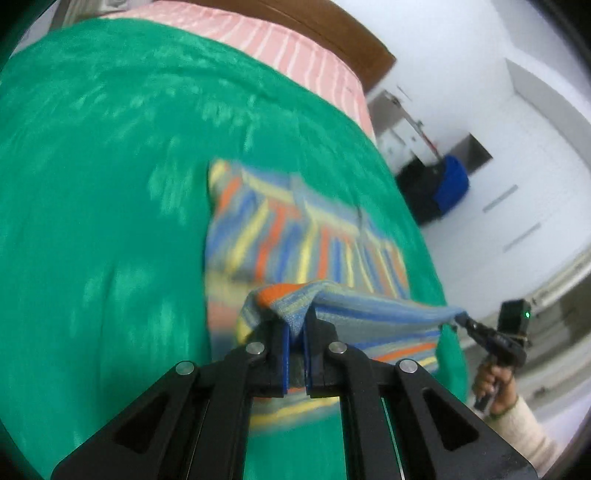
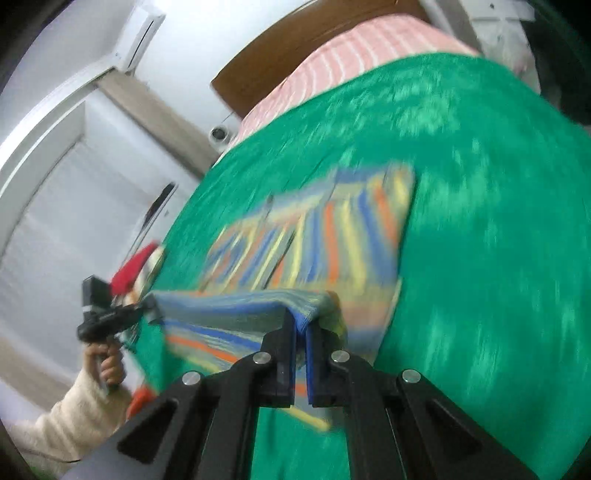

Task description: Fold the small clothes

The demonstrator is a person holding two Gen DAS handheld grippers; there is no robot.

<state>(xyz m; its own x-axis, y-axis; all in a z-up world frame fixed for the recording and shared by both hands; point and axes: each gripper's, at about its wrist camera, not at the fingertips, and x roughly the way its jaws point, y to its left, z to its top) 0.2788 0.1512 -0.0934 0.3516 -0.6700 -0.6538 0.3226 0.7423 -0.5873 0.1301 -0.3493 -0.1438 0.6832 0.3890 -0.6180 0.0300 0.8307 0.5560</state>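
Pinching one near corner each, the jaws of the left gripper (image 1: 297,325) and the right gripper (image 2: 301,325) hold the striped cloth (image 1: 306,236) lifted, its far half lying on the green bed cover (image 1: 110,184). I judge the fold goes best if both corners travel forward together, level and taut, landing on the far edge.

Bed cover: green spread (image 1: 110,184), mottled with paler patches, over most of the bed.
Bedding beyond: pink sheet with white stripes (image 1: 295,48) at the far end.
Headboard: brown wood (image 1: 332,22), behind the pink sheet.
Walls: white (image 1: 461,44), evenly lit.
Floor side: blue container (image 1: 452,181) beside a dark object, near the wall.
Other side: white panelled door (image 2: 55,221); a red item (image 2: 133,269) at the bed's edge.
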